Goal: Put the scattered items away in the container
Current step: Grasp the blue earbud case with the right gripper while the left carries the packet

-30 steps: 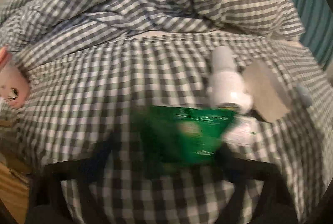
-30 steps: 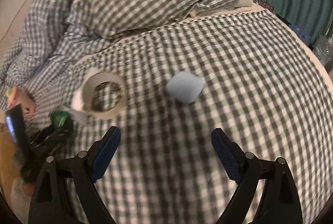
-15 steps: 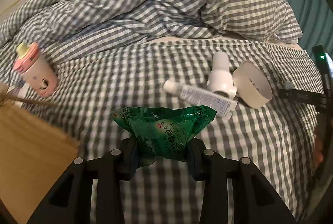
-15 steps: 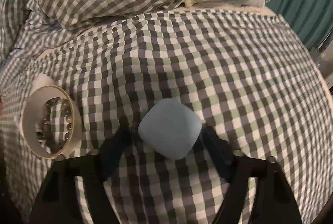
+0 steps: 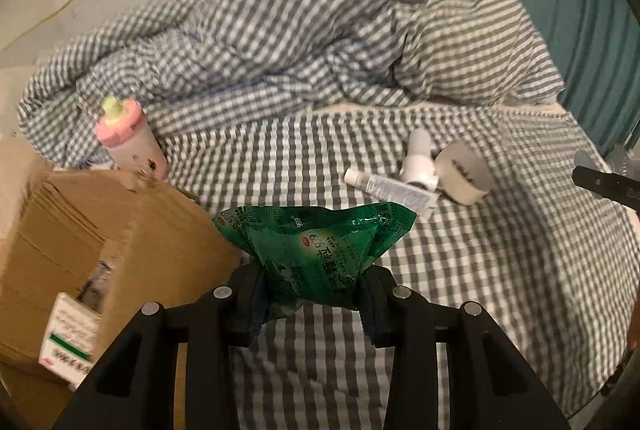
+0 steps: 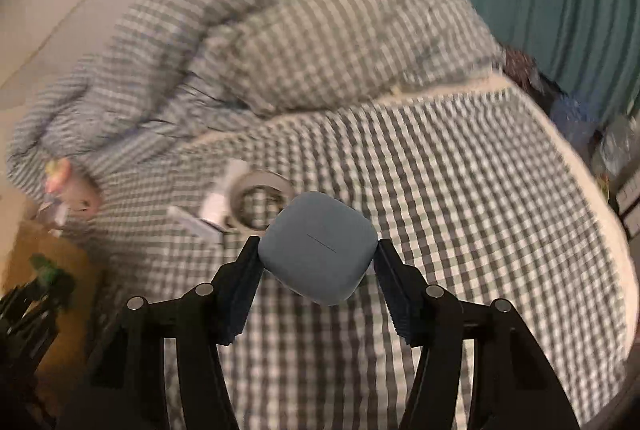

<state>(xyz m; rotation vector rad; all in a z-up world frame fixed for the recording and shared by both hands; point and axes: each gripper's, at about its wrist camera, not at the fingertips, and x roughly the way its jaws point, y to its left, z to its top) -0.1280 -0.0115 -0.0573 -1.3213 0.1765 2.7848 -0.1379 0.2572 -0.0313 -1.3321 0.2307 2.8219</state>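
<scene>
Lifted since earlier, blue earbud case point(image 6: 318, 252) is hanging pinched in right gripper point(image 6: 318, 272); left gripper point(image 5: 310, 284) is pinching "666" green packet point(image 5: 316, 246) beside labelled cardboard box point(image 5: 80, 254).

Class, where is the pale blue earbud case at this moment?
In the right wrist view, the pale blue earbud case sits clamped in the right gripper, lifted above the checked bedsheet, just in front of the tape roll.

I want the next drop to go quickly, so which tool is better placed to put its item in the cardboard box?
Left. The left tool grips the green packet right beside the cardboard box; the right tool, gripping the blue case, looks farther away.
</scene>
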